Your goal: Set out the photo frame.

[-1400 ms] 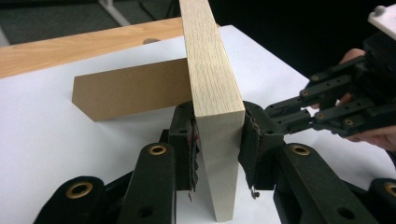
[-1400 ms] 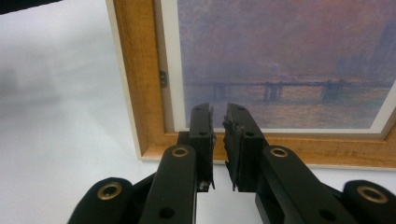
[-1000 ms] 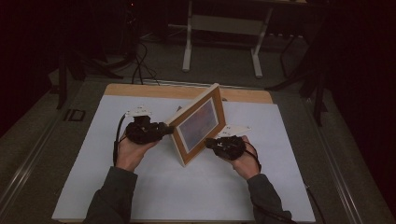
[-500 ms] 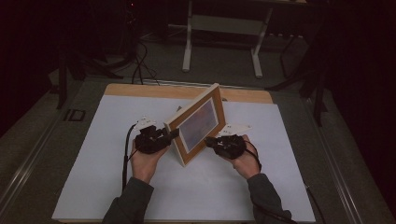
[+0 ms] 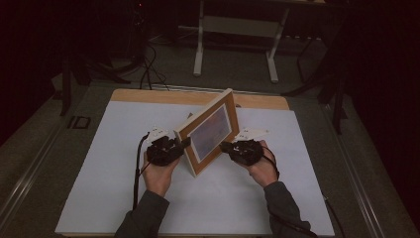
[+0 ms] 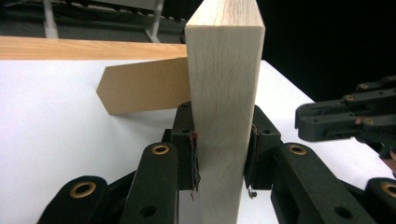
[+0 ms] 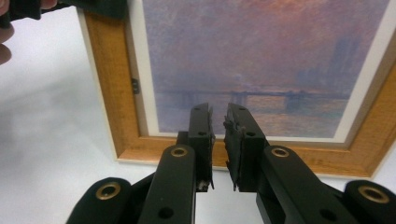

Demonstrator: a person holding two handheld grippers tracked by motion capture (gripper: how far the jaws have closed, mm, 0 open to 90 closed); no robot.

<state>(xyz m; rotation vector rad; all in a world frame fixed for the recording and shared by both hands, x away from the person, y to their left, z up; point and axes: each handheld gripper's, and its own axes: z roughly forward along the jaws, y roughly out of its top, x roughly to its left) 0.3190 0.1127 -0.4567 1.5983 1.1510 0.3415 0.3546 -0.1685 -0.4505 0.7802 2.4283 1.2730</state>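
A wooden picture frame (image 5: pixel 210 130) with a purple sunset print stands tilted on the white table top (image 5: pixel 99 173). My left gripper (image 5: pixel 185 144) has its pads pressed on both faces of the frame's thick left edge (image 6: pixel 224 93); its jaws have just been closing with that edge between them. The frame's cardboard back stand (image 6: pixel 140 88) sticks out behind. My right gripper (image 5: pixel 224 146) is at the front of the picture, near its lower right side. Its jaws (image 7: pixel 218 126) stand a narrow gap apart with nothing between them.
The white sheet covers a wooden table whose bare strip (image 5: pixel 198 96) shows at the far edge. A metal stand (image 5: pixel 235 29) and cables lie on the dark floor beyond. Each gripper trails a black cable toward the person's sleeves.
The left hand has slid nearer the person and slightly right along the frame's left edge, and its jaws now clamp that edge. The frame and the right hand have stayed put.
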